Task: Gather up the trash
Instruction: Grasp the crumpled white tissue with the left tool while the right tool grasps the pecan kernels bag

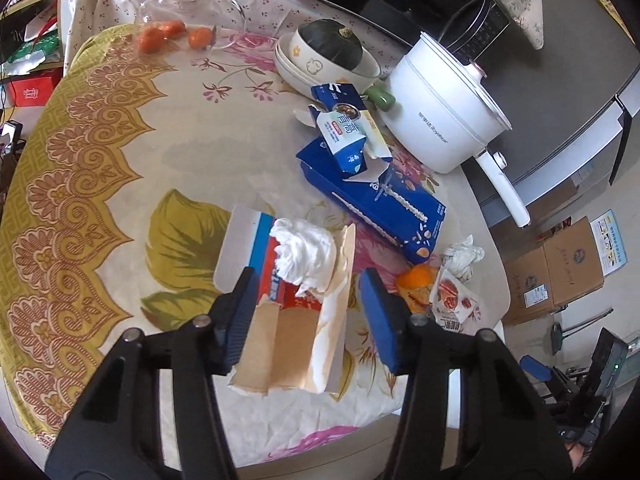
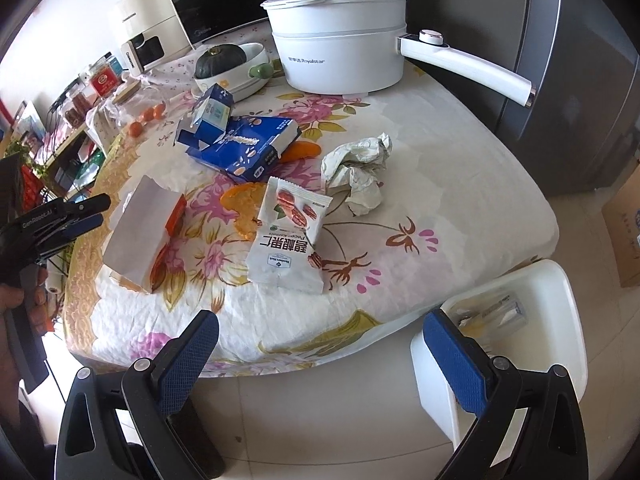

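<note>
On the flowered surface (image 1: 120, 152), near its edge: torn red-and-white carton (image 1: 288, 312) between left tongs (image 1: 308, 316), half open, one pad touching, not clamped. Right tongs (image 2: 320, 356) wide, empty, beside white bin (image 2: 560, 320). Next, probably: squeeze, lift, carry binward.

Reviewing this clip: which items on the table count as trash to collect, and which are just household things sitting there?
Trash: torn red carton with tissue wad, blue boxes, pecan packet, crumpled paper, orange peel; white bin.

Bystanders: electric pot, squash, glass jug.
</note>
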{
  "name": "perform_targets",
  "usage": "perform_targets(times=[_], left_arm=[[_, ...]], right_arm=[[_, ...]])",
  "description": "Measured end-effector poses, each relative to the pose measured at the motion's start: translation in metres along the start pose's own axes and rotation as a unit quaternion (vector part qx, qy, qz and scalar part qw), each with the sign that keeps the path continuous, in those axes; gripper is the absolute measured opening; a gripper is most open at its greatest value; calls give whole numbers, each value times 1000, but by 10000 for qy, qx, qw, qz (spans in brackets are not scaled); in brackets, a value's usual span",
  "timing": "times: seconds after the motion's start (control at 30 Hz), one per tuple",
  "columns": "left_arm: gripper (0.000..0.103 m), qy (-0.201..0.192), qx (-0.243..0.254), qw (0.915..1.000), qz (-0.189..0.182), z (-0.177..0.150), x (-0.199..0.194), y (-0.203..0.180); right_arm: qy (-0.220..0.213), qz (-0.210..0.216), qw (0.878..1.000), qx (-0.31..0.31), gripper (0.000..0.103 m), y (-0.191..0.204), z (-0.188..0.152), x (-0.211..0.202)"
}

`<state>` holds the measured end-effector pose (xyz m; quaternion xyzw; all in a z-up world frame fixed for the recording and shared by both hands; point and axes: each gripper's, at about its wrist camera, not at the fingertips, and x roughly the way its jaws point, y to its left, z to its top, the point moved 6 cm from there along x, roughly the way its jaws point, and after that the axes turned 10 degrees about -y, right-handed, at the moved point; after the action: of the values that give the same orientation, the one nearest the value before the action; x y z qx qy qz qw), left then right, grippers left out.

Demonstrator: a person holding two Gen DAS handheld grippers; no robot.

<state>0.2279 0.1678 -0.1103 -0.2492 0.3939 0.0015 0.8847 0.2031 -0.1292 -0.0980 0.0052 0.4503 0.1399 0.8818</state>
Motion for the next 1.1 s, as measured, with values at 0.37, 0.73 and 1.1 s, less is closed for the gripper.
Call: perform_targets(times=[0.37, 0.73, 1.1], left_arm=[[25, 14, -305, 9989, 345, 3, 35, 4], [18, -637, 5, 9973, 362, 17, -1, -11], [18, -899, 481, 9948, -75, 11, -49, -39]], right_arm=[[118, 120, 9996, 207, 103, -5, 1, 5], [-5, 18, 9996, 292, 103, -14, 7, 4], [157, 38, 9997, 206, 102, 5, 14, 50]])
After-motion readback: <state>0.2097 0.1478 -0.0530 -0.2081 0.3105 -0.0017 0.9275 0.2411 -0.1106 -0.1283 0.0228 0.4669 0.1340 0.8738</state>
